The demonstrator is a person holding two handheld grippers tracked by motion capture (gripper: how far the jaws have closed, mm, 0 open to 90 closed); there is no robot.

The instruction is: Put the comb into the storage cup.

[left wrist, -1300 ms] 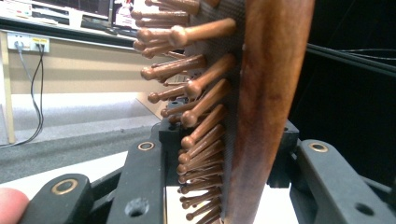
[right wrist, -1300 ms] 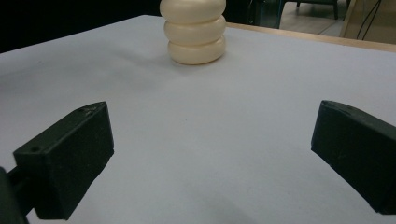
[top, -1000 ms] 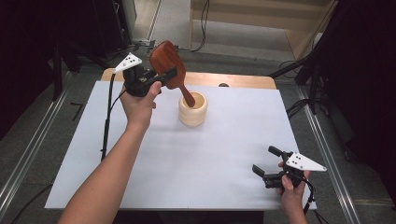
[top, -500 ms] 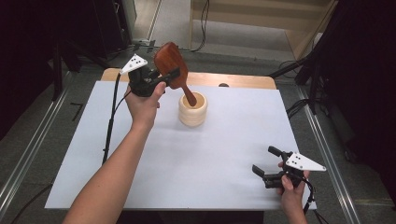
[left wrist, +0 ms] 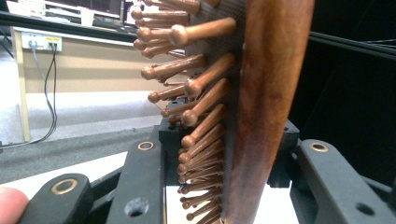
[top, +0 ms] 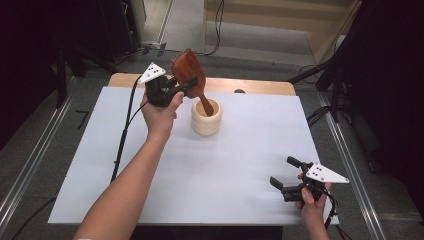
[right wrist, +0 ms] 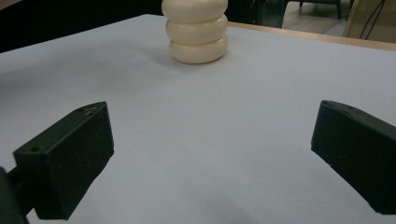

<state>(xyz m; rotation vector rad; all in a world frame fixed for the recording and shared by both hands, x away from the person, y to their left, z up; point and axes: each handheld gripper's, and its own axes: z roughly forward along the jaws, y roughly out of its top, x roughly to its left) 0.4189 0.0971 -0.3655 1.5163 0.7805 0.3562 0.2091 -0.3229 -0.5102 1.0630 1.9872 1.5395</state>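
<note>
Where the high view looks down on the white table (top: 165,185), a reddish-brown wooden hairbrush (top: 189,76) with a glossy oval paddle stands tilted, its handle end dipping into the mouth of a cream ribbed cup (top: 206,117) made of three rounded rings; the cup sits toward twelve o'clock of the table's middle. From the bottom edge a bare forearm reaches up to the left gripper (top: 176,90), whose black jaws are clamped on the brush just below the paddle, at about ten o'clock from the cup. At five o'clock, near the table's front corner, the right gripper (top: 287,174) rests in a hand with its jaws spread wide on nothing, pointing toward nine o'clock.

Seen from the left gripper view, the hairbrush (left wrist: 266,107) runs upright between the jaws, its polished wood edge at three o'clock and rows of round-tipped wooden pins pointing toward nine o'clock from a dark cushion.

Looking along the right gripper view, matte black jaws stand far apart over bare tabletop (right wrist: 210,154), with the ribbed cup (right wrist: 198,32) at twelve o'clock, well apart from them.
</note>
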